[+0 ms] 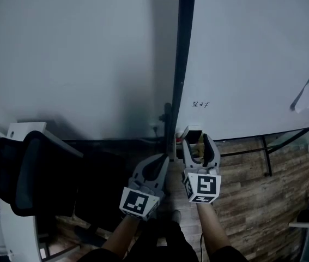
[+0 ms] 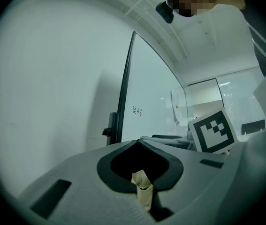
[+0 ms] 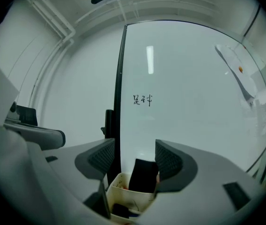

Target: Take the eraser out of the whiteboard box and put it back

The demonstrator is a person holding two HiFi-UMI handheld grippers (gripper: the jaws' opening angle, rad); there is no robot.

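A black eraser point(image 3: 142, 175) stands upright in the white whiteboard box point(image 3: 123, 192), which hangs at the bottom left corner of the whiteboard point(image 3: 189, 102). My right gripper point(image 3: 133, 156) is open, level with the top of the eraser; the eraser's top lies between the jaws, close to the right-hand pad point(image 3: 168, 161), and nothing is gripped. In the head view the right gripper point(image 1: 198, 142) reaches over the box point(image 1: 192, 131). My left gripper point(image 1: 163, 159) is beside it on the left, shut with its tips together and empty; the left gripper view shows those closed tips point(image 2: 137, 142).
The whiteboard's dark frame post point(image 1: 180, 64) runs upright just left of the box, with a grey wall point(image 1: 72, 53) behind. A black office chair point(image 1: 29, 173) stands at the lower left. The board's stand leg point(image 1: 265, 156) rests on the wood floor point(image 1: 252, 190) to the right.
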